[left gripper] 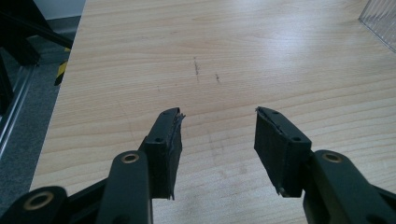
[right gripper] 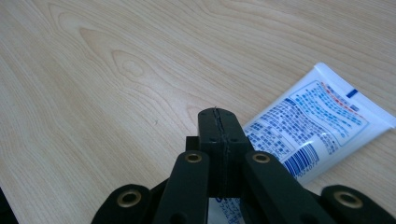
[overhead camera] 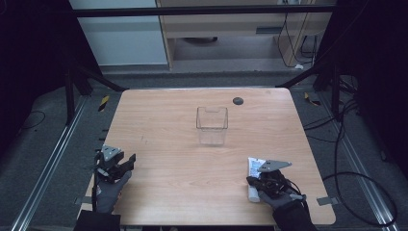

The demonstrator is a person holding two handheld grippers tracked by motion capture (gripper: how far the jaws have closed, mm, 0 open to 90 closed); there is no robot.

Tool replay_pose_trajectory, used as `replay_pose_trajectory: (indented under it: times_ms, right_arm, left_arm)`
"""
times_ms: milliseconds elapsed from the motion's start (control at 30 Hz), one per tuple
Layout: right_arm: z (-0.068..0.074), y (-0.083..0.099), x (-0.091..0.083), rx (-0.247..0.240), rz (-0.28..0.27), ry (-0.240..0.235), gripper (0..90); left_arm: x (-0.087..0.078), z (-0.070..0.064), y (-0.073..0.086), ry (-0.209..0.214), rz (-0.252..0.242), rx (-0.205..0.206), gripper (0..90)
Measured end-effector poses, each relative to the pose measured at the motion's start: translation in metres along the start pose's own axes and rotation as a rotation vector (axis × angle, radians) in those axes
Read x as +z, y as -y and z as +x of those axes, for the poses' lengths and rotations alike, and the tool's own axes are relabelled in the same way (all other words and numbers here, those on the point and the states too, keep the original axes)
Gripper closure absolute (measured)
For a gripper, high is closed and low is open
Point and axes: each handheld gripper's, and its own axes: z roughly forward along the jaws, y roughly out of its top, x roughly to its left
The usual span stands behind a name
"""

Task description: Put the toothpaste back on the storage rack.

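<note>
**A:** Take me through it, high view first.

**B:** From above I see a square counter (overhead camera: 192,159) of pale wood-grain laminate with rounded corners. A clear, straight-walled plastic box (overhead camera: 211,126) stands upright near its middle, and a small dark round disc (overhead camera: 237,101) sits behind it toward the far edge. My left gripper (overhead camera: 126,162) is at the near-left edge, in a grey-gloved hand (overhead camera: 109,191). My right gripper (overhead camera: 251,180) is at the near-right, lying right over a white tube (overhead camera: 252,166) that rests flat on the counter, well apart from the box.

**A:** And the left gripper view?

**B:** The two black fingers (left gripper: 166,140) stand wide apart with nothing between them, just bare wood with a few faint dark scuff marks. Their inner pads are ribbed, and one looks frayed at the tip. A ridged, clear corner of the box (left gripper: 380,23) shows at the top right.

**A:** The right gripper view?

**B:** Here the fingers (right gripper: 210,128) are pressed together, pad to pad, with a thin seam between them and nothing caught at the tips. The tube (right gripper: 317,123) lies flat just beside them, soft and glossy, white with blue print and a barcode, its flat crimped end pointing away. Whether the fingers touch it I can't tell.
</note>
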Motion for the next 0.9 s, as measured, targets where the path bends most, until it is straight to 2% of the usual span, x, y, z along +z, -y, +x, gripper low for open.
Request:
replay_pose_trajectory:
  times_ms: [433,900]
  right_arm:
    - [-0.005,0.006,-0.009,0.016,0.017,0.000,90.0]
    - [-0.015,0.011,-0.018,0.042,0.031,0.029,90.0]
  left_arm:
    - [0.000,0.001,0.000,0.000,0.003,0.000,50.3]
    - [0.000,0.001,0.001,-0.001,0.005,-0.004,50.2]
